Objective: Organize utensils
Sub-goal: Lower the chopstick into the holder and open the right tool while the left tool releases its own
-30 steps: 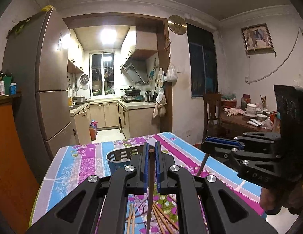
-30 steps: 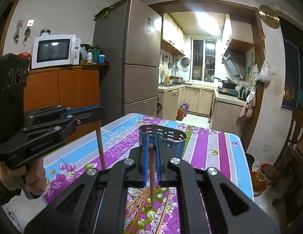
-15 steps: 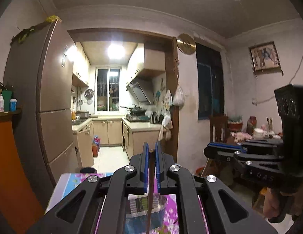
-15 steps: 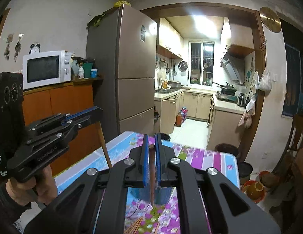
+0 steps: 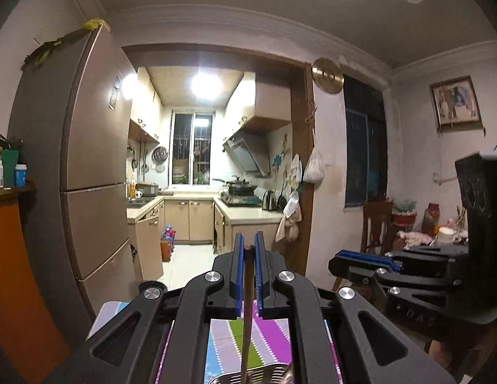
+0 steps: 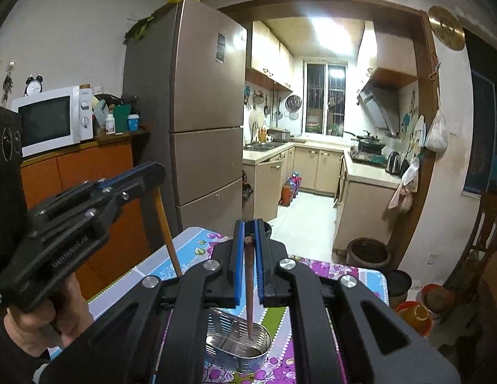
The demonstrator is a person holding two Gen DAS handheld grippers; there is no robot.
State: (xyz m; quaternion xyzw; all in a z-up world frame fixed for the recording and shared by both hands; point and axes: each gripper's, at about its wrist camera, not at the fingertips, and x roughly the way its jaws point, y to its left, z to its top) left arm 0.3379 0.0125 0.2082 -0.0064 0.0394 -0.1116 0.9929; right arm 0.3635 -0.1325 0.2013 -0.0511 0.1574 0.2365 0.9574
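Observation:
My left gripper is shut on a brown chopstick that hangs down over the rim of the metal utensil holder. My right gripper is shut on a dark brown chopstick whose tip reaches into the holder, which has a divider inside. The left gripper also shows in the right wrist view, to the left, with its chopstick slanting down. The right gripper shows at the right of the left wrist view.
The holder stands on a table with a flowered purple and blue cloth. A fridge and an orange cabinet with a microwave stand to the left. A dark pot and an orange basin sit on the floor beyond the table.
Both grippers have risen and moved forward over the holder, each keeping its chopstick. The loose chopsticks on the cloth have dropped out of view. The holder now lies right below the tips.

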